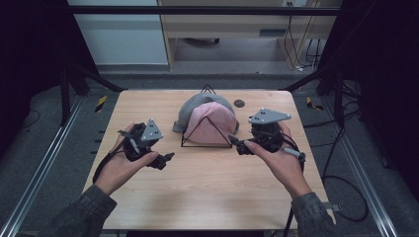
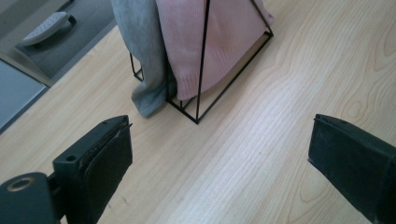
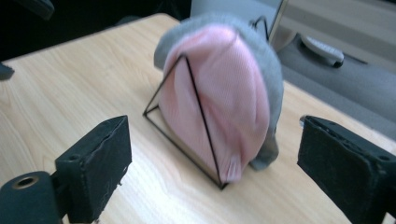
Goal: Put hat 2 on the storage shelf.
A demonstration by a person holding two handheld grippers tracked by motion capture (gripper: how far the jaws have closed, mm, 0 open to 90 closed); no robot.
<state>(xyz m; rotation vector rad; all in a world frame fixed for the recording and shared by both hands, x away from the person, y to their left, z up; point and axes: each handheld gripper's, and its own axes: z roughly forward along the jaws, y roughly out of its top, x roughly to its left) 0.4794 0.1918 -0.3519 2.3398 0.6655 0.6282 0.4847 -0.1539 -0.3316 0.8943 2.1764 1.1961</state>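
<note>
A pink knit hat [image 1: 213,121] [image 2: 210,42] [image 3: 219,98] and a grey knit hat [image 1: 197,106] [image 2: 142,56] [image 3: 273,70] behind it rest in a black wire rack [image 1: 206,133] [image 2: 201,70] [image 3: 196,121] at the table's middle back. My left gripper [image 1: 165,159] [image 2: 219,163] is held left of the rack, open and empty. On the rack's right side my right gripper [image 1: 236,144] [image 3: 212,163] is also open and holds nothing, with its jaws pointing at the pink hat.
The light wooden table [image 1: 207,182] has bare room in front of the rack. A small dark round spot [image 1: 239,103] lies at the back right of the rack. Black frame bars and cables [image 1: 341,187] run beside the table.
</note>
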